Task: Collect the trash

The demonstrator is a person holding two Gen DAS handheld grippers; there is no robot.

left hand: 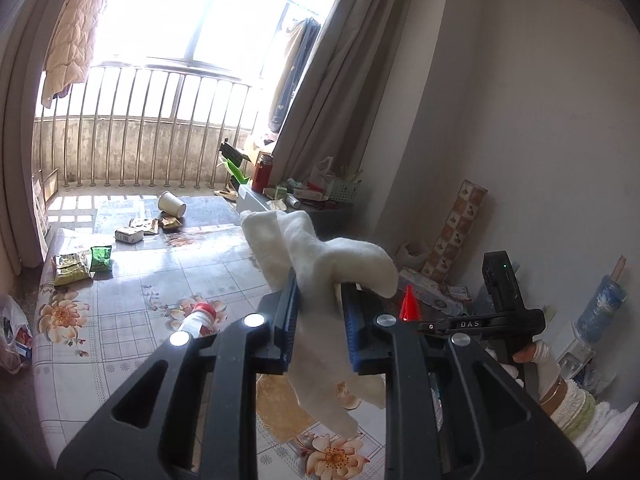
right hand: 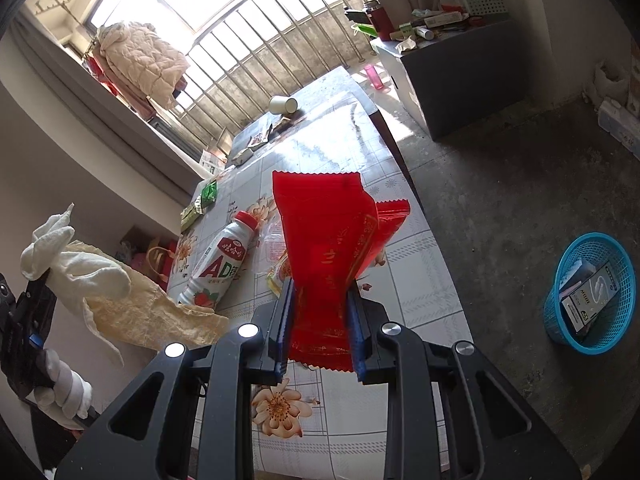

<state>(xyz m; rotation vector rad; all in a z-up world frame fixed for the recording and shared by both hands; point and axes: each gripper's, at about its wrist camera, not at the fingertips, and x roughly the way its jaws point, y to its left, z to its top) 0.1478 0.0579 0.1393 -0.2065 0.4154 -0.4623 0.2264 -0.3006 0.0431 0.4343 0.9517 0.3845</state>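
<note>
Trash is split two ways: my right tongs (right hand: 320, 328) are clamped on a red wrapper (right hand: 328, 256), pinched low so most of it sticks up above the fingers, lifted over the counter (right hand: 416, 280). My left tongs (left hand: 318, 324) are clamped on a white cloth (left hand: 316, 256), which droops both over and under the fingers; in the right view a crumpled tan paper (right hand: 160, 312) hangs with it, but I cannot tell if it is pinched too or just caught on the cloth.

The drop target looks like the blue basket (right hand: 592, 292) on the floor, well to the right of the counter, already holding a couple of boxes.

To do this step well, I think: keep the right grip firm, swing past the counter edge, and lower until the wrapper is inside the rim before letting go; it is light and could flutter out if dropped from high. Bring the left over separately so the tongs don't bump above the basket. Watch the tan paper; it may slip off on the way.

Still on the counter: a milk bottle (right hand: 220, 260) lying on its side just left of the wrapper, green snack packets (left hand: 80, 264), a small carton (left hand: 129, 235), and a tipped paper cup (left hand: 172, 203) at the far end.
</note>
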